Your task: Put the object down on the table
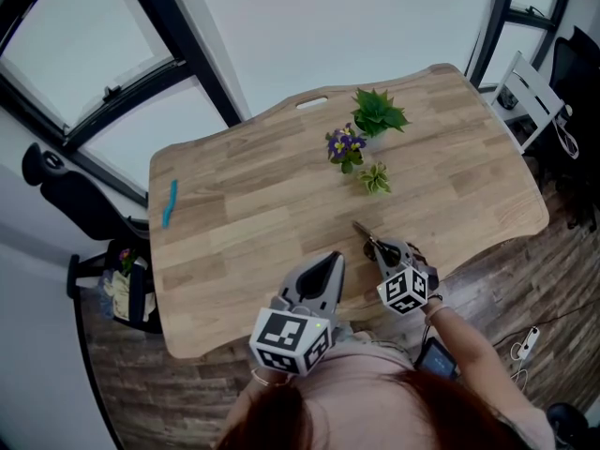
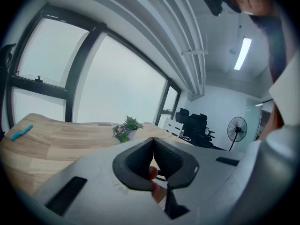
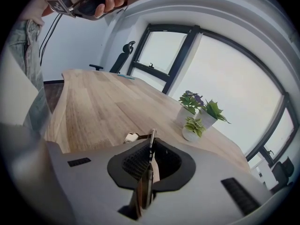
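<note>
The wooden table is mostly bare. Open boards run left from the three potted plants to one blue stick near the left edge. Both grippers are on the plants' near side, by the near edge. The right gripper, tipped downward, clamps one thin metal object on edge. Beside it, the left gripper has its jaws together with nothing between them.

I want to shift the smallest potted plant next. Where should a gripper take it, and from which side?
Take the white pot by its sides, below the leaves, coming in level from the person's side. The leaves spread over its top, and the two other plants stand close behind it, so the front looks freest.
</note>
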Demonstrator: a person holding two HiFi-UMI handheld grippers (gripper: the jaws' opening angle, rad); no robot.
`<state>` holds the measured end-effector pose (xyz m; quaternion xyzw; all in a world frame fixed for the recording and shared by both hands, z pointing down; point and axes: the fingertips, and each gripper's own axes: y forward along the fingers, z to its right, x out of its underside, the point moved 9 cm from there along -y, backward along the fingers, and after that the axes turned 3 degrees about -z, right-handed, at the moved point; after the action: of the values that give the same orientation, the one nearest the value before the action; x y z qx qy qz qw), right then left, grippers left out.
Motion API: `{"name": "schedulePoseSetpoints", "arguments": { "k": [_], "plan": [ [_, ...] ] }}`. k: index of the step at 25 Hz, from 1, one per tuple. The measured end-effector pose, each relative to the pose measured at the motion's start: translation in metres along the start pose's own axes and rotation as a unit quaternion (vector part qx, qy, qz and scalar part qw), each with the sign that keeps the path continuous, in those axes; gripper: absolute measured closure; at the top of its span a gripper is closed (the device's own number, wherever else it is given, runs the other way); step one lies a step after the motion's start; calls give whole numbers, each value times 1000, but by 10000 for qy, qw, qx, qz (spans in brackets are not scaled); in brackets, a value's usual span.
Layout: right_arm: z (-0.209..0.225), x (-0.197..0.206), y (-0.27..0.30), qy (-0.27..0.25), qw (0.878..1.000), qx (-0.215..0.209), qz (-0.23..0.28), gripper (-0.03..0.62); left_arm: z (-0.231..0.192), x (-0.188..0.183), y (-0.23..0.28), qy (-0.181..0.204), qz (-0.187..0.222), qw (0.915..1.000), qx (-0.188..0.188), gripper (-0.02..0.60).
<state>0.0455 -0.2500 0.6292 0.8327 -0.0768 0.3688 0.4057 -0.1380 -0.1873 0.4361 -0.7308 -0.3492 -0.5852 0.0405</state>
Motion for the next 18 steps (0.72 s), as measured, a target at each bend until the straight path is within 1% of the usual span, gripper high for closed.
{"name": "schedulePoseSetpoints", "arguments": {
  "k": [6,18],
  "plan": [
    [-3,1,2,-49,10000,-53,-28,588,0,1,0,-14,-5,10000,-4,578],
    [-11,1,6,-65,9996,-247,-95,556,1,2,1,-57,-30,10000,23,578]
  ]
}}
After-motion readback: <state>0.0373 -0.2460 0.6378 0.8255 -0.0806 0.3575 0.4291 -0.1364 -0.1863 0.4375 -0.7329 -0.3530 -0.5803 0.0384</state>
